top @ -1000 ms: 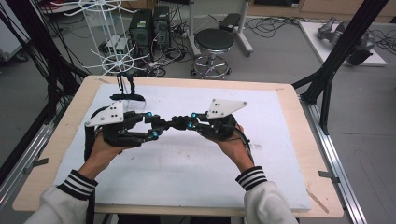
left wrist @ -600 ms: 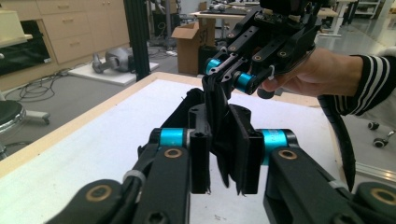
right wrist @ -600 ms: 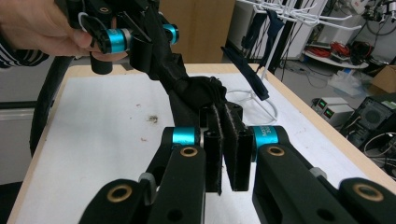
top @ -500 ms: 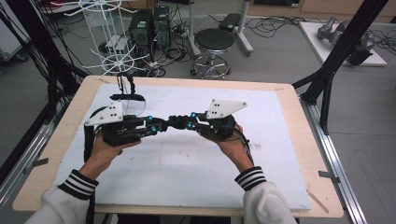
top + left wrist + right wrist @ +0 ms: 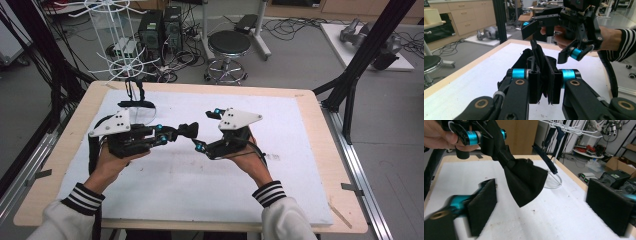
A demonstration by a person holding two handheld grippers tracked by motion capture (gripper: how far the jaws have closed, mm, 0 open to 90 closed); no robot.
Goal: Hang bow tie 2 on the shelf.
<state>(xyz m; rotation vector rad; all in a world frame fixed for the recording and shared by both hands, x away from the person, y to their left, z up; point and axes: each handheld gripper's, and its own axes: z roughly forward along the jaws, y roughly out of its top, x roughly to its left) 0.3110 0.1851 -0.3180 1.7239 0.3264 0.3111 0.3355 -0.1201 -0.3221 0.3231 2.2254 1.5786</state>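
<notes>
High view: left gripper [image 5: 176, 132] jaws clamp black cloth [image 5: 189, 130]; right gripper [image 5: 207, 131] jaws just opened wide.

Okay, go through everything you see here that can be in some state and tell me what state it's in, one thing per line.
Left gripper: shut on the black cloth, raised off the table.
Black cloth: pinched at one end, the rest hanging free above the white mat.
Right gripper: jaws just opened wide, nothing between them.
White wire rack: upright beyond the table's far left corner.
White mat: lying flat, lightly stained.
</notes>
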